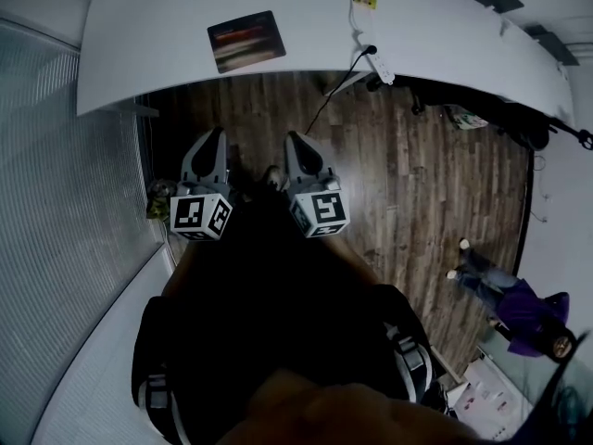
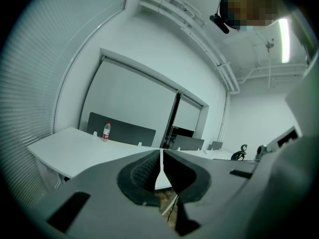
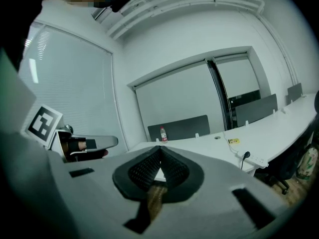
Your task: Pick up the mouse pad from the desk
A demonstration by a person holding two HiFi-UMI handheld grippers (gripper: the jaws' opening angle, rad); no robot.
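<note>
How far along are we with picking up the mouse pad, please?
Nothing is done yet: the mouse pad lies flat on the desk, untouched. The left gripper and right gripper are shut, empty, short of the desk over the floor. Left to do: reach, open, grip, lift.

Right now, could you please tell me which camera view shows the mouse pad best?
The head view. There the mouse pad lies flat on the white desk, seen whole from above with nothing covering it. The left gripper view and the right gripper view look low across the desk, and I cannot make out the pad in either.
</note>
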